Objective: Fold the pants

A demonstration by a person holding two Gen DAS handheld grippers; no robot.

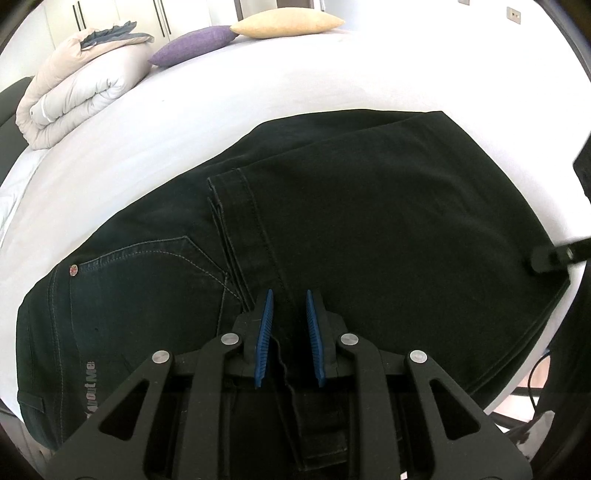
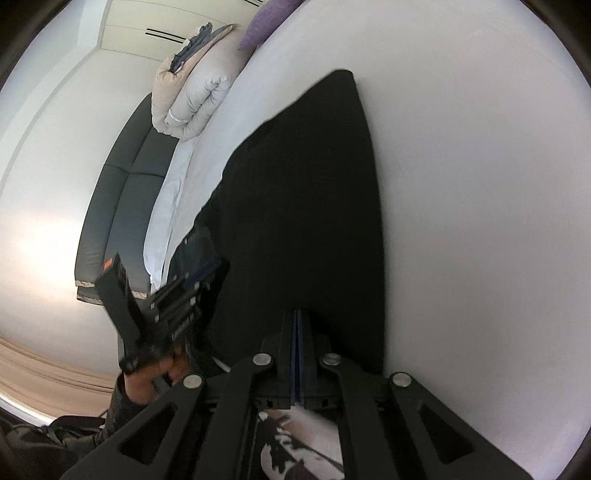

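Hiding the pants (image 1: 369, 206) hem, left fingers (image 1: 264, 332) gape; right fingers (image 2: 294, 354) pinch fabric.

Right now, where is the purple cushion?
In the left wrist view the purple cushion lies at the far end of the white bed, between the rolled duvet on its left and the yellow cushion on its right.

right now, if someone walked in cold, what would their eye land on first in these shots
The dark pants spread folded across the white bed dominate both views. Next come the left gripper, its blue pads apart above the seam, and the right gripper, pads together at the pants' near edge. At the far end lie a purple pillow and a yellow pillow.
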